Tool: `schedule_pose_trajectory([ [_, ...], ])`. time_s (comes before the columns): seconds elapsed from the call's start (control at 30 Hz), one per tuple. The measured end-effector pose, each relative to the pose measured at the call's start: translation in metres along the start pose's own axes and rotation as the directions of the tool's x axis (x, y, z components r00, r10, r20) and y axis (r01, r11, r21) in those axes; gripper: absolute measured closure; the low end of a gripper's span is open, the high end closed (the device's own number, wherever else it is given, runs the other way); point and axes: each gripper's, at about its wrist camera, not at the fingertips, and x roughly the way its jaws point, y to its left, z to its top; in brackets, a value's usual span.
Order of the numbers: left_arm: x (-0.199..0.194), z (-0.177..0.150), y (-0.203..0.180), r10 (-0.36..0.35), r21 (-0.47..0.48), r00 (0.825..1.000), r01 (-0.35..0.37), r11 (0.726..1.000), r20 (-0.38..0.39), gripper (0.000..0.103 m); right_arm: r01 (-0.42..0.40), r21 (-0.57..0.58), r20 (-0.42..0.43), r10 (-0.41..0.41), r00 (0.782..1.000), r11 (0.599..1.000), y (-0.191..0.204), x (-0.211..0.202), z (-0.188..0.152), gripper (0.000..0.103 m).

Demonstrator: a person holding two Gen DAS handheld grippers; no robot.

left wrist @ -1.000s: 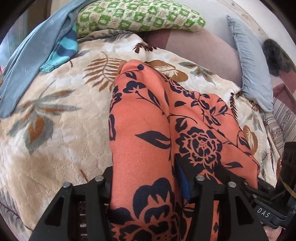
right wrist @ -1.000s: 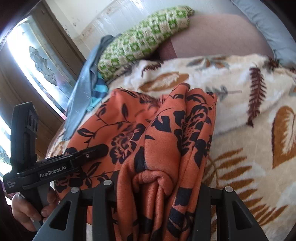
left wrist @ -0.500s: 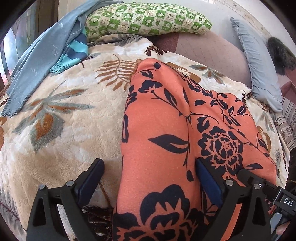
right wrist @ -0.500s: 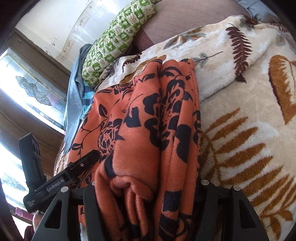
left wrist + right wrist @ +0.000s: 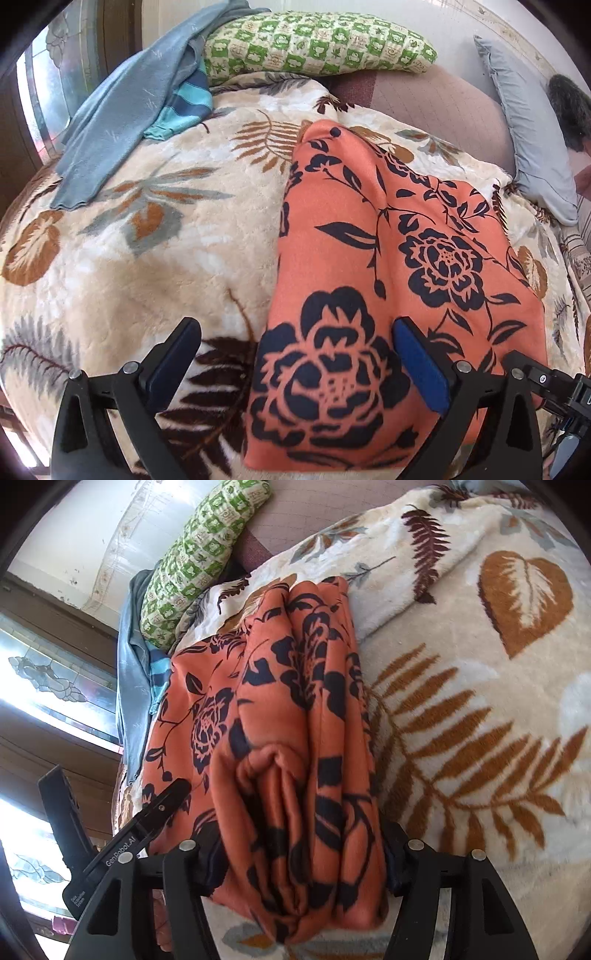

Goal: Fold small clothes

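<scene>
An orange garment with a dark floral print (image 5: 369,266) lies folded on the cream leaf-patterned blanket (image 5: 155,258). My left gripper (image 5: 295,354) is open, its jaws wide apart, with the garment's near corner lying between them. In the right wrist view the garment (image 5: 288,738) shows as a bunched stack of folds. My right gripper (image 5: 299,853) is open around the near end of that stack, its fingers beside the cloth. The left gripper's body (image 5: 122,853) shows at the lower left of the right wrist view.
A blue cloth (image 5: 122,110) and a striped teal garment (image 5: 181,107) lie at the blanket's far left. A green checked pillow (image 5: 317,44) and a grey pillow (image 5: 528,140) lie at the back. A window (image 5: 44,686) is at the left.
Both grippers have opened and let go of the orange garment. It now lies flat on the blanket, and both grippers have drawn back a little.
</scene>
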Motion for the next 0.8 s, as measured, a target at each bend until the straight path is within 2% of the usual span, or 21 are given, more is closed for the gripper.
schedule_pose_trajectory([
  [0.07, -0.02, -0.002, 0.004, 0.032, -0.002, 0.999, -0.032, 0.999, 0.034, 0.0, 0.002, -0.006, 0.037, -0.002, 0.999, 1.0, -0.001, -0.017, -0.006, 0.036],
  [0.2, -0.065, -0.001, 0.017, 0.05, -0.019, 0.991, -0.048, 0.999, 0.128, 0.0, 0.027, -0.051, 0.111, -0.021, 0.994, 0.998, 0.008, -0.051, -0.011, 0.036],
  [0.4, -0.124, -0.005, 0.029, 0.075, -0.016, 0.974, -0.074, 0.997, 0.214, 0.0, 0.062, -0.16, 0.208, -0.028, 0.978, 0.985, 0.048, -0.089, -0.029, 0.036],
  [0.6, -0.179, -0.015, 0.026, 0.077, 0.03, 0.953, -0.09, 0.996, 0.294, 0.0, 0.131, -0.331, 0.29, -0.032, 0.957, 0.934, 0.109, -0.117, -0.06, 0.036],
  [0.8, -0.223, -0.025, 0.02, 0.108, 0.068, 0.924, -0.142, 0.988, 0.366, 0.0, 0.194, -0.395, 0.373, -0.037, 0.927, 0.898, 0.143, -0.148, -0.081, 0.036],
])
